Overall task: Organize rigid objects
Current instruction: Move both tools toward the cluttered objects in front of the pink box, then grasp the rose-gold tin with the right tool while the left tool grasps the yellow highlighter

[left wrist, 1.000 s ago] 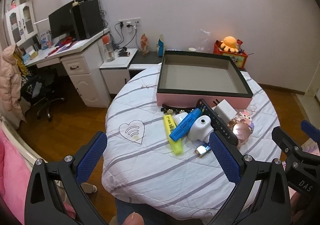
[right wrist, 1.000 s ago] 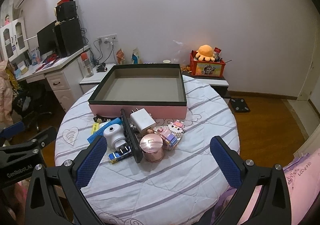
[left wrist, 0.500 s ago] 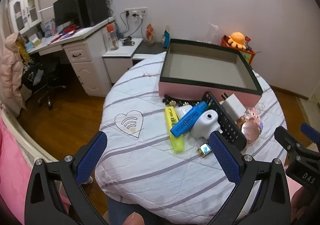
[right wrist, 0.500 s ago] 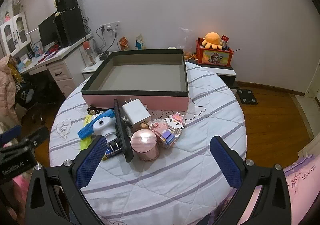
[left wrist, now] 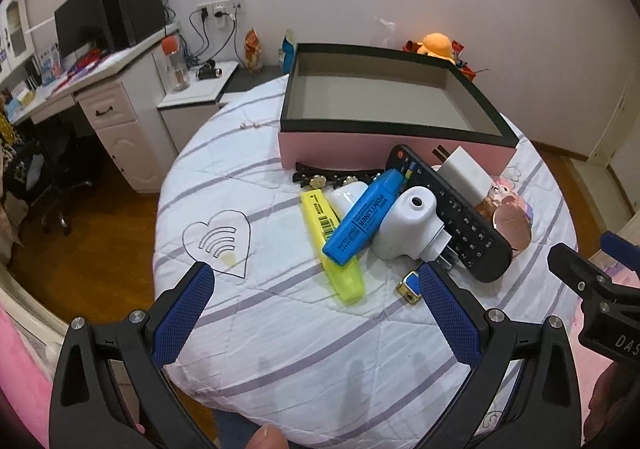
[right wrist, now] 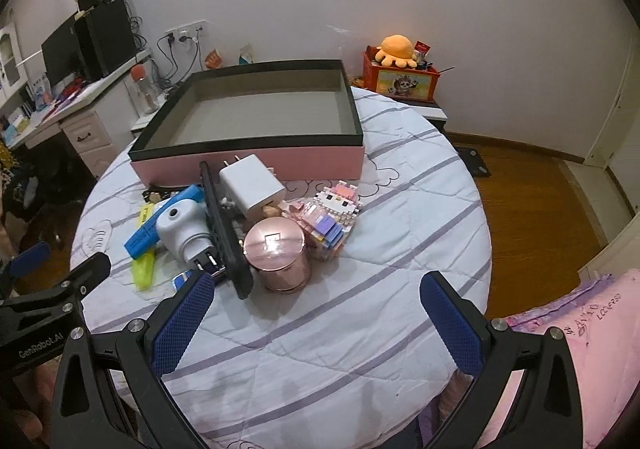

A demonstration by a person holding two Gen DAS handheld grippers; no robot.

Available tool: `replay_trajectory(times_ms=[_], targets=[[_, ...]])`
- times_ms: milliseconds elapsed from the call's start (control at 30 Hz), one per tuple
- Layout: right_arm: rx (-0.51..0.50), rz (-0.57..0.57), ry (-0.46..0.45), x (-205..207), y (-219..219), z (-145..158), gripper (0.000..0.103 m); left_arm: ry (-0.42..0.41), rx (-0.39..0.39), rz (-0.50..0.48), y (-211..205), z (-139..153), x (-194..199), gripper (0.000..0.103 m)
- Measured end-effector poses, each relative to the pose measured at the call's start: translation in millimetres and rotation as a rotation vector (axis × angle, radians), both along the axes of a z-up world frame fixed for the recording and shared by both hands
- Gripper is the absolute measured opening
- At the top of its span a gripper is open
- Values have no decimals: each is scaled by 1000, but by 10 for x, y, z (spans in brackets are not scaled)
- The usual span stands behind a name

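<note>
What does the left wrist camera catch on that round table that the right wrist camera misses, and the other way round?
Only the left wrist view shows the black hair clip with gold studs in full and the heart outline stitched on the quilt.

Only the right wrist view shows the round rose-gold tin's side wall, the pink pixel-block kitten figure clearly, and the red toy box.

Both show the empty pink box with black rim, the blue highlighter pen, the black remote control, and open tongs.
</note>
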State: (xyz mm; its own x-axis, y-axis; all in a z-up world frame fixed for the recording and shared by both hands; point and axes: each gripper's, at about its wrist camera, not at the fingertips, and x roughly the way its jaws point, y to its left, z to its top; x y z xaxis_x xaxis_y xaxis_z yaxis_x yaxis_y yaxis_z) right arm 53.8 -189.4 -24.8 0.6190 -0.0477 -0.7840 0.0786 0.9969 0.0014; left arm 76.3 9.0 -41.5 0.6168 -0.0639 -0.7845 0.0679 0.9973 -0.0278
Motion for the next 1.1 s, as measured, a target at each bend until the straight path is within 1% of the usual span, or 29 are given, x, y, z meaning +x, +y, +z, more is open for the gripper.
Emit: replay_trajectory(times_ms=[200, 367, 733, 833, 933, 1000, 1067, 1100], targets=[[-10, 51, 21, 84, 104, -63, 103, 16, -17, 22, 45, -72, 55, 103], [-1, 63, 32, 115, 116, -109, 103, 20, -3, 12, 15, -77, 79, 103], [14, 71, 7, 74, 109, -51, 103, -21, 14, 22, 19, 66, 7, 103], [31, 70, 9, 66, 75, -106, 103, -21, 40, 18, -5, -37, 41, 103], [67, 72, 21, 84, 48, -192, 103, 15, 51, 10, -32, -183, 114, 103], [81, 86, 20, 103, 62, -233, 97, 20, 56, 3, -50, -231, 141, 103], [94, 99, 28, 131, 81, -264, 95, 24, 68, 1, -67, -276, 170, 103], [100, 106, 30, 147, 92, -277, 93, 26, 72, 2, -69, -302, 192, 103]])
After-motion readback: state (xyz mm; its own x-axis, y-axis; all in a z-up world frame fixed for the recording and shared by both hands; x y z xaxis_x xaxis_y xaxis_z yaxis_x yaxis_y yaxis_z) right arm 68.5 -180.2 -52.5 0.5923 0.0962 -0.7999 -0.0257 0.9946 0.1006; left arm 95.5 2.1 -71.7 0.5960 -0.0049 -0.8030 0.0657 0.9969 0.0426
